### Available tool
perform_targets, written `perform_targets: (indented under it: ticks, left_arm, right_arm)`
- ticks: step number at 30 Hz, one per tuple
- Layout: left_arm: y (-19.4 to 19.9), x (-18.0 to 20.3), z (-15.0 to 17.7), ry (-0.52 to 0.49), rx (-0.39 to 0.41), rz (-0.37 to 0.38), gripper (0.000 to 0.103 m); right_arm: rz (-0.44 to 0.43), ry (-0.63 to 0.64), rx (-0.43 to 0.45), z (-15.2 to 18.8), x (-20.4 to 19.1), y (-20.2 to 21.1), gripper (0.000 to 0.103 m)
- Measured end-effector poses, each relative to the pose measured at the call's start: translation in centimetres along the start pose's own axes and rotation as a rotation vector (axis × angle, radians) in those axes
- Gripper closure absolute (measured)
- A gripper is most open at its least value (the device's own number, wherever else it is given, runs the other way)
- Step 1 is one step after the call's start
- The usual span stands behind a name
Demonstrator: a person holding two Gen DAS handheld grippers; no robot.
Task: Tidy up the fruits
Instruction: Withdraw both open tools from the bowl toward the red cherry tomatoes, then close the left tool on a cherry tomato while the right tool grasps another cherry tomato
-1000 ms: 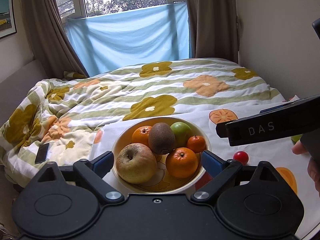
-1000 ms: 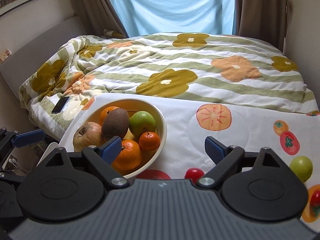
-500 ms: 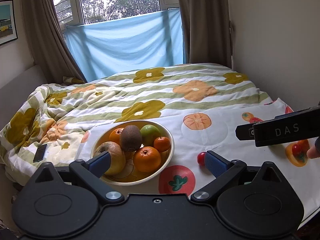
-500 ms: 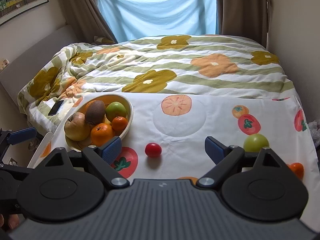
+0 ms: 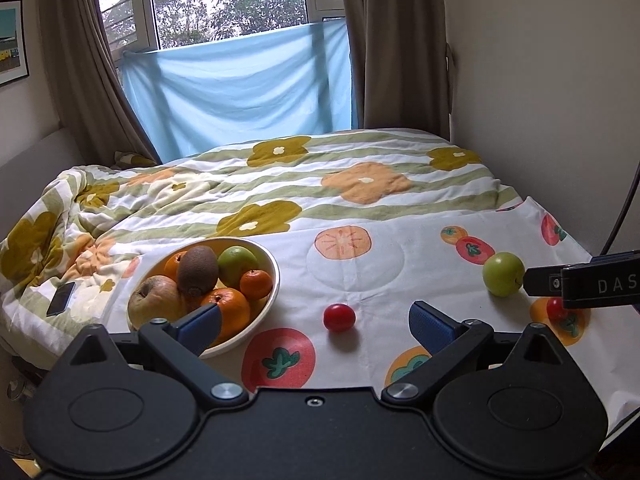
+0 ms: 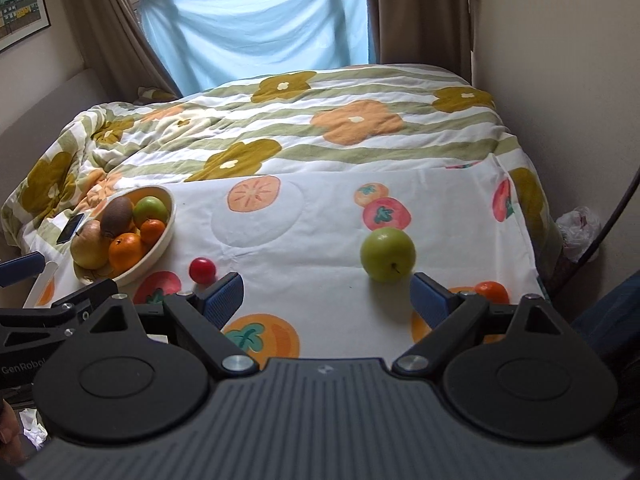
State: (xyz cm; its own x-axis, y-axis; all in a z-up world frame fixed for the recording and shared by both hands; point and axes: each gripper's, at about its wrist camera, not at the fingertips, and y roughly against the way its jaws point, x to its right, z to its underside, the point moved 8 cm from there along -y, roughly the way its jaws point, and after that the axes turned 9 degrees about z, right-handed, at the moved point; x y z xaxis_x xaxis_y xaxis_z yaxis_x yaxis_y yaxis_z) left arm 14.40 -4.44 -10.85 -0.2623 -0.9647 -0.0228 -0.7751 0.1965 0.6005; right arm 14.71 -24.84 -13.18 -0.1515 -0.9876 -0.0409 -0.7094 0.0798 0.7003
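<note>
A cream bowl [image 5: 269,303] holds a pear, a kiwi, a green apple and oranges; it also shows in the right wrist view [image 6: 158,256]. A small red tomato [image 5: 339,317] lies on the fruit-print cloth, also seen in the right wrist view [image 6: 202,270]. A loose green apple [image 5: 503,273] [image 6: 387,254] lies to the right. A small orange fruit [image 6: 492,291] sits behind the right finger. My left gripper [image 5: 316,330] is open and empty, back from the tomato. My right gripper [image 6: 328,300] is open and empty, with the apple just beyond its right finger.
A phone [image 5: 61,298] lies on the flowered quilt left of the bowl. The wall [image 5: 560,80] runs along the right side of the bed. The cloth's right edge [image 6: 528,240] drops off beside a plastic bag [image 6: 580,228] on the floor.
Both grippers have pulled back and swung right. The bowl has slid leftward in both views, and the green apple has come up close to the right gripper.
</note>
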Motion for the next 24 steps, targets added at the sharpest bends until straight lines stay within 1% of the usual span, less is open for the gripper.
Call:
perform_targets:
  ticks: [6, 10, 13, 15, 18, 19, 20, 24]
  left_arm:
    - [-3.1, 0.5, 0.9, 0.003, -0.025, -0.001, 0.002]
    - [-5.6, 0.2, 1.5, -0.006, -0.040, -0.019, 0.002]
    - [-7.6, -0.2, 1.9, 0.011, -0.056, -0.011, 0.004]
    - [-8.9, -0.2, 2.1, 0.013, -0.070, 0.001, 0.010]
    - [-11.0, 0.0, 2.4, 0.004, -0.105, 0.017, 0.014]
    - [-11.6, 0.0, 2.5, 0.002, -0.114, 0.022, 0.018]
    - [-12.1, 0.0, 2.5, -0.004, -0.119, 0.024, 0.022]
    - [-13.7, -0.1, 2.8, -0.016, -0.151, 0.021, 0.030]
  right_arm:
    - [0.093, -0.077, -0.009, 2.2, 3.1, -2.0, 0.000]
    - [0.149, -0.100, 0.008, 3.3, 4.1, -3.5, 0.000]
    - [0.184, -0.107, 0.010, 4.0, 4.4, -4.9, 0.000]
    - [0.203, -0.114, 0.008, 4.5, 4.5, -5.7, 0.000]
    - [0.236, -0.130, 0.009, 4.8, 4.6, -6.5, 0.000]
    - [0.244, -0.133, 0.005, 4.9, 4.7, -6.8, 0.000]
    - [0.249, -0.136, 0.003, 5.0, 4.6, -7.0, 0.001]
    - [0.266, -0.137, -0.007, 5.4, 4.5, -7.6, 0.001]
